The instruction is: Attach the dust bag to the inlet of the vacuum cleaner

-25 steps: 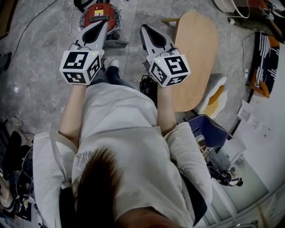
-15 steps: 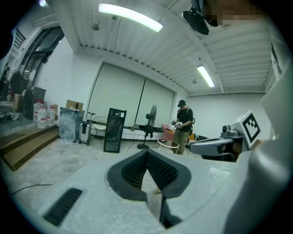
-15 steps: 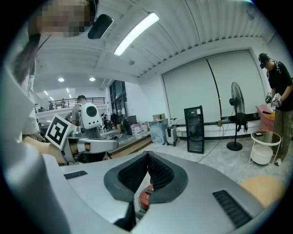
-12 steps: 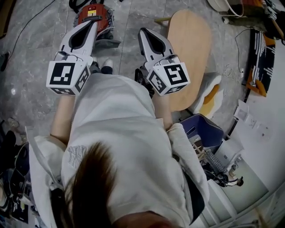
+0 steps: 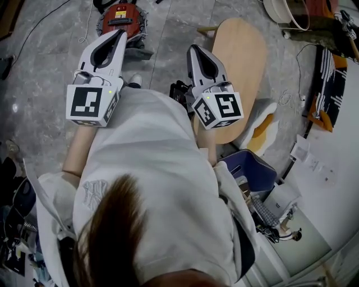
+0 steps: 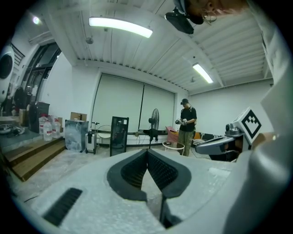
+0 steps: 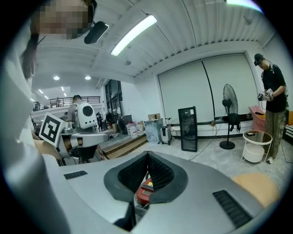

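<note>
Both the left gripper (image 5: 118, 33) and the right gripper (image 5: 194, 50) are closed and empty, raised level. The red vacuum cleaner (image 5: 123, 15) sits on the floor below and just beyond the left jaws' tips. No dust bag shows between either pair. Reaching down with 2 shut grippers would likely shove the cleaner aside rather than grip anything.

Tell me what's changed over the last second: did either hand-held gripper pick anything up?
Both drew back toward the person: the left hand-held gripper away from the vacuum cleaner, the right hand-held gripper toward the table. Nothing grabbed or released. Both stay shut and empty; the vacuum cleaner stays put.
</note>
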Available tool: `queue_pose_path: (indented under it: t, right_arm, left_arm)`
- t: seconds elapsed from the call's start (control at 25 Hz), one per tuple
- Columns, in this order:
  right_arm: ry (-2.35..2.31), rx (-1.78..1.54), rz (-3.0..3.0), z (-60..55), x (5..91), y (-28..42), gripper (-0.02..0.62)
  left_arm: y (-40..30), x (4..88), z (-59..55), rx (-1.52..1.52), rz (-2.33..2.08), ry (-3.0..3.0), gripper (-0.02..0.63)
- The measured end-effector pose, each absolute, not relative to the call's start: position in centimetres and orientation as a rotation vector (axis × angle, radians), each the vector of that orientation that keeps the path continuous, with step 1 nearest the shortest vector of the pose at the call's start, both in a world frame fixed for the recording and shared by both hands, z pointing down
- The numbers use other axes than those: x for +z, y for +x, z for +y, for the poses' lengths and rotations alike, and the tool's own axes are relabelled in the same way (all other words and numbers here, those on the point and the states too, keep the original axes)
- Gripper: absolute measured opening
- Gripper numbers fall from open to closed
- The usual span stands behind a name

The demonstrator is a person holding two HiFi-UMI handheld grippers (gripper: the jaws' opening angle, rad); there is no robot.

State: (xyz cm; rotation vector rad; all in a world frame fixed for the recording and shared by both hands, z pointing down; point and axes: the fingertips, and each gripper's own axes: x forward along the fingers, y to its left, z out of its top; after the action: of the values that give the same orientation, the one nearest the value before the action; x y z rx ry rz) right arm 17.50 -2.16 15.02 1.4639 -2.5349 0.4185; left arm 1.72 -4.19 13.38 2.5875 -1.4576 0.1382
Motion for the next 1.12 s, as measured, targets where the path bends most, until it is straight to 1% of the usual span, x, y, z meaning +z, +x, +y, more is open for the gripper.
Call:
queue_pose_path:
  t: [1.12]
  right_arm:
    - [1.468,0.390,-2.520,-2.1,14.9,16.4,0.002]
  left_arm:
    - [-0.1,12.9,-4.2,0.155,-1.485,2.613,0.018]
